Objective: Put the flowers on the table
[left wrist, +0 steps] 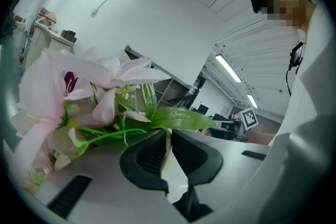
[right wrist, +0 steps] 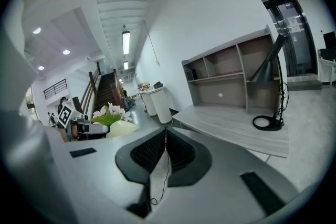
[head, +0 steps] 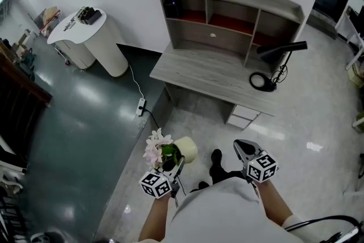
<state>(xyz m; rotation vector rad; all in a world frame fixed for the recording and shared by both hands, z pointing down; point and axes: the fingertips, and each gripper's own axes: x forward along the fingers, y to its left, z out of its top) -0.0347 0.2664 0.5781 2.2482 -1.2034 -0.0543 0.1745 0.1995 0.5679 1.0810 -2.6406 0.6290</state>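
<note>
Tabletop: grey wood-grain, set against the white wall. Carries a matching shelf unit along its back edge and a black desk lamp at its right end.

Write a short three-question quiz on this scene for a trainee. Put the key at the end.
1. True or false: the right gripper holds the flowers.
2. Pick one: what stands on the desk? A) a black lamp. B) a kettle. C) a laptop.
3. Fill the gap: the left gripper is shut on the rim of the pale ____ that the flowers stand in.

Key
1. False. Its jaws are together with nothing between them.
2. A.
3. pot.
</note>
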